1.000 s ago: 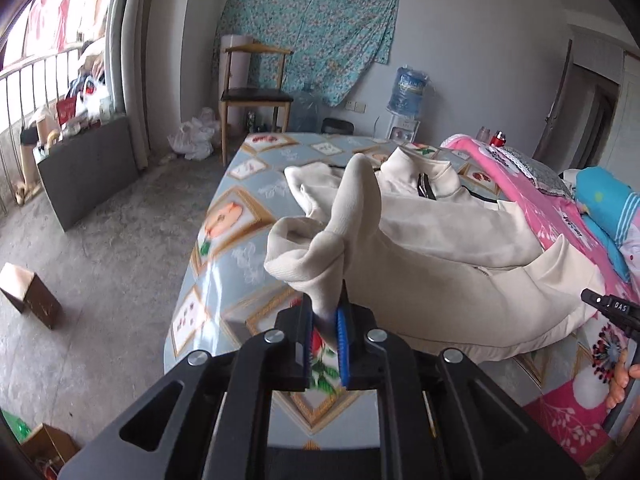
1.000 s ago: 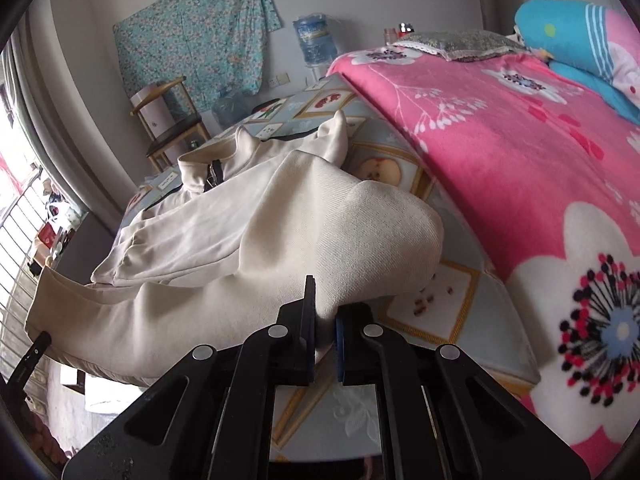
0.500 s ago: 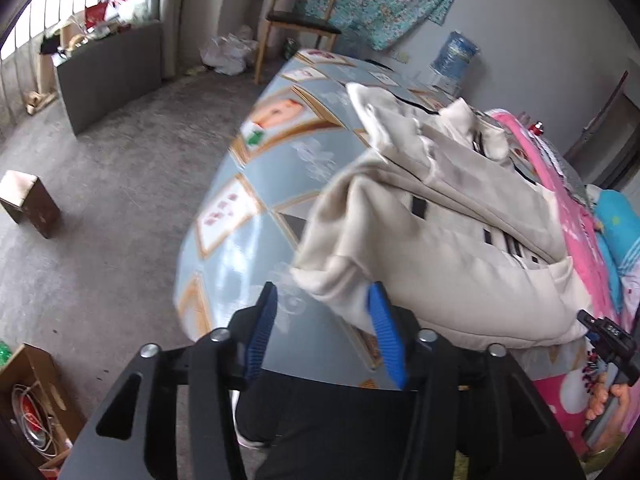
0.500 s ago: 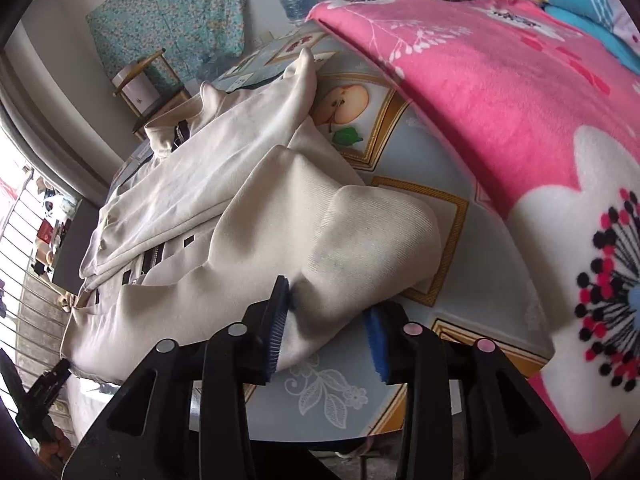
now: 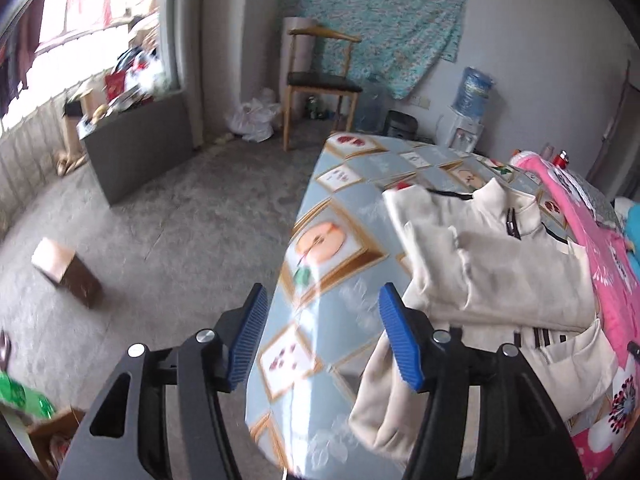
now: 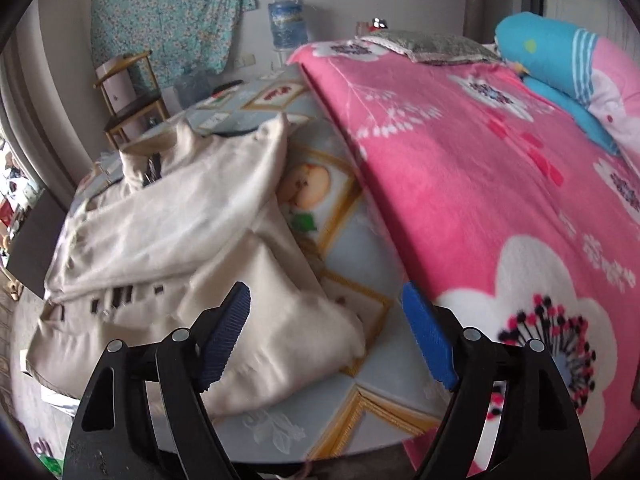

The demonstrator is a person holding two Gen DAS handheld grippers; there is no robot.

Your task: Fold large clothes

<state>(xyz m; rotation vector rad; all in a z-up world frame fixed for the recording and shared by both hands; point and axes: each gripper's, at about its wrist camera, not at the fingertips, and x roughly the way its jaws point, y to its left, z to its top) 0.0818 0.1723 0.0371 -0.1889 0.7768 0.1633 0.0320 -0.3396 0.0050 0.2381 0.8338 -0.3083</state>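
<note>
A cream zip jacket (image 5: 500, 276) (image 6: 172, 240) lies partly folded on the pale blue fruit-print sheet (image 5: 332, 264) (image 6: 352, 248) of the bed. In the left wrist view my left gripper (image 5: 320, 332) hangs over the bed's left edge; its jaws are opening and only the sheet shows between them. The jacket lies to the right, behind the right pad. In the right wrist view my right gripper (image 6: 326, 328) has its jaws opening above the jacket's folded sleeve end (image 6: 296, 332); the pads stand apart from the cloth.
A pink flowered blanket (image 6: 480, 184) covers the bed's right side, with blue pillows (image 6: 560, 76) at the back. On the concrete floor stand a wooden chair (image 5: 320, 80), a grey cabinet (image 5: 136, 144) and a cardboard box (image 5: 68, 272). A water dispenser (image 5: 472, 100) is by the wall.
Both grippers let go of the jacket's sleeves and opened. The sleeves dropped onto the jacket. The left gripper swung left toward the bed's edge; the right one drew back a little.
</note>
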